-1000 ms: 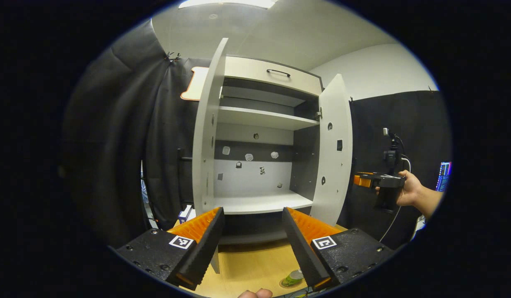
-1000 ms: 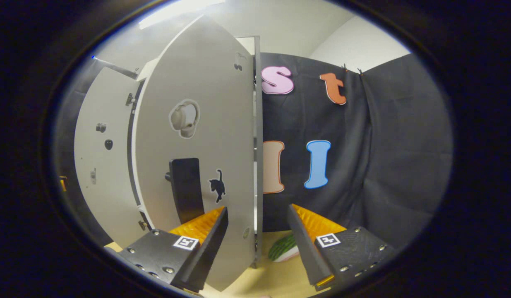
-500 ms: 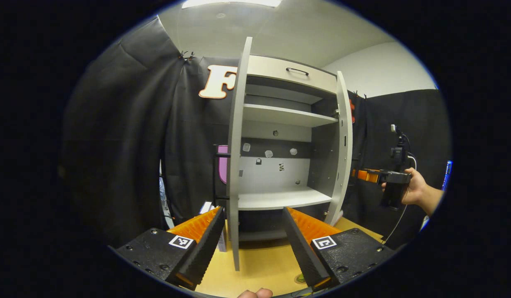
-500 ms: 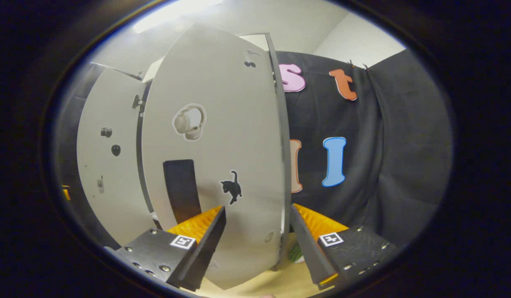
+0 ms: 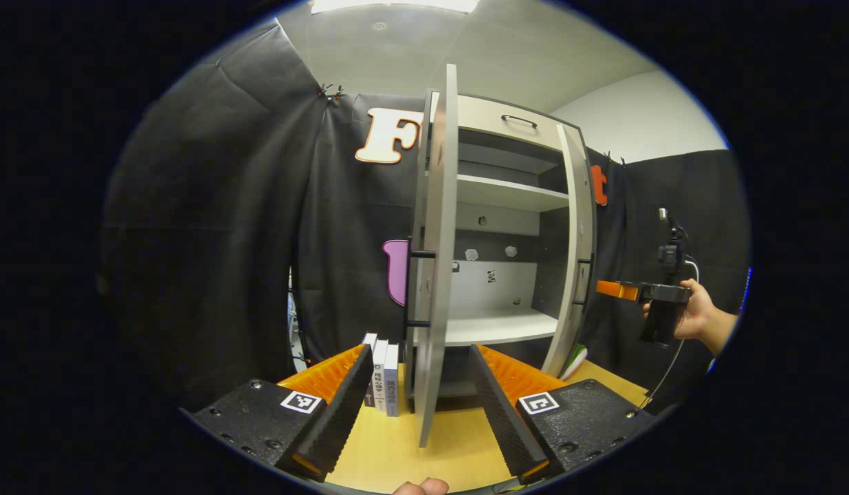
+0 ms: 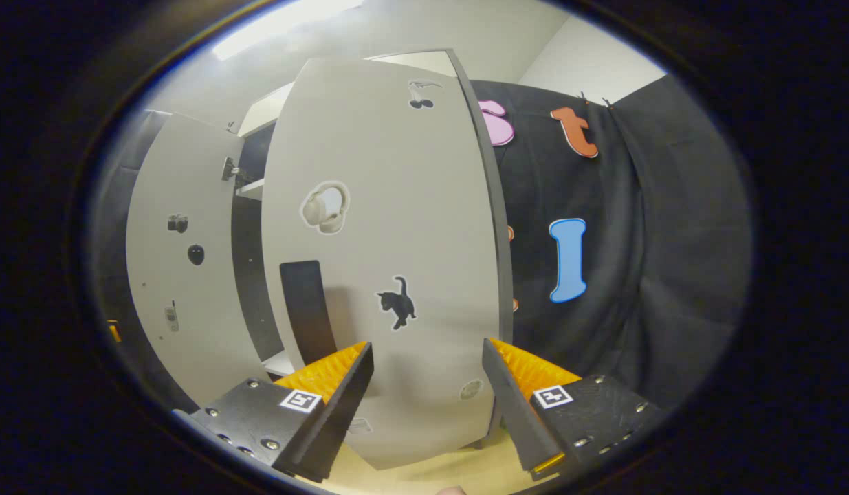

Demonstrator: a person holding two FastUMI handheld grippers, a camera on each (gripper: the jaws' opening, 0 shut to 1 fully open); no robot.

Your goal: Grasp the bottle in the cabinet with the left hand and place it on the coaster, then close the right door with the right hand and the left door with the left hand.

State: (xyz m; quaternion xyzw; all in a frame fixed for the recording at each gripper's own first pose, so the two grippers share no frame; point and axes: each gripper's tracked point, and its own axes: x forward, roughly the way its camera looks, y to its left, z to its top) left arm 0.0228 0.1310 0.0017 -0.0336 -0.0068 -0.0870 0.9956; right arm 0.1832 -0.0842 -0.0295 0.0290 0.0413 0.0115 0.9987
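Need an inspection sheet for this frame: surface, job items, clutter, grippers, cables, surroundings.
Surface: light wooden tabletop, bare ahead of the left gripper.
Job's things: pale grey two-door cabinet; left door edge-on, ajar; right door partly swung in, not shut; lower shelf holds nothing.
Clutter: three upright books beside the cabinet.
Grippers: left gripper open, astride the left door's edge without touching; right gripper open, facing the right door's front.
Cables: black cable hanging below the hand.
Surroundings: black cloth wall, white ceiling.
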